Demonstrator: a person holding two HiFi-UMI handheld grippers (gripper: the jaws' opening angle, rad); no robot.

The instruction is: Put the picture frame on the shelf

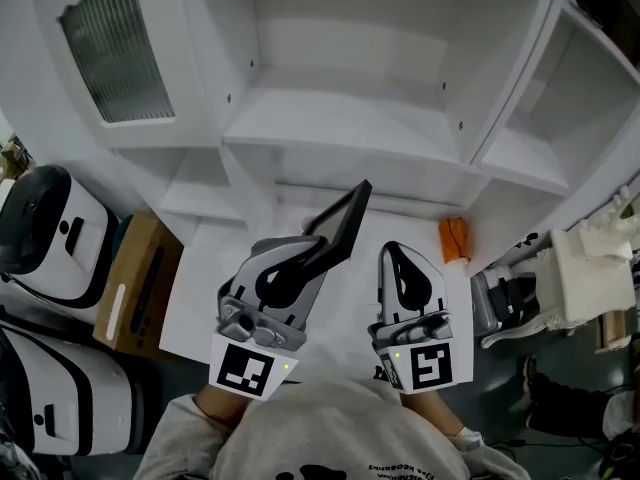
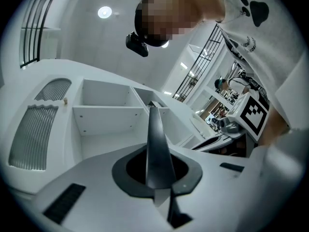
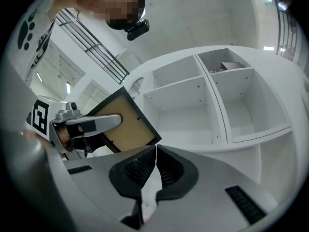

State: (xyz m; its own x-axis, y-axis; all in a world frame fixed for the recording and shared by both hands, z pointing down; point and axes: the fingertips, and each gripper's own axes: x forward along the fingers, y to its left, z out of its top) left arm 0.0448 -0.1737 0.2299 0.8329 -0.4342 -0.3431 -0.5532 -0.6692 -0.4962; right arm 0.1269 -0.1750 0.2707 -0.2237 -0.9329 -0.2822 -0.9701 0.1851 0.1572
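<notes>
A black-edged picture frame (image 1: 341, 220) with a tan back (image 3: 126, 126) is held up in front of the white shelf unit (image 1: 340, 98). My left gripper (image 1: 312, 253) is shut on the frame's lower edge; in the left gripper view the frame (image 2: 157, 146) stands edge-on between the jaws. My right gripper (image 1: 397, 260) hangs to the frame's right, its jaws closed together with nothing between them (image 3: 155, 153). The open white compartments (image 3: 186, 110) lie just beyond the frame.
An orange object (image 1: 454, 239) stands on the white surface right of the grippers. White rounded appliances (image 1: 45, 233) and a cardboard box (image 1: 140, 283) sit at the left. White furniture pieces (image 1: 585, 268) are at the right. A ribbed-glass door (image 1: 110, 48) is at the upper left.
</notes>
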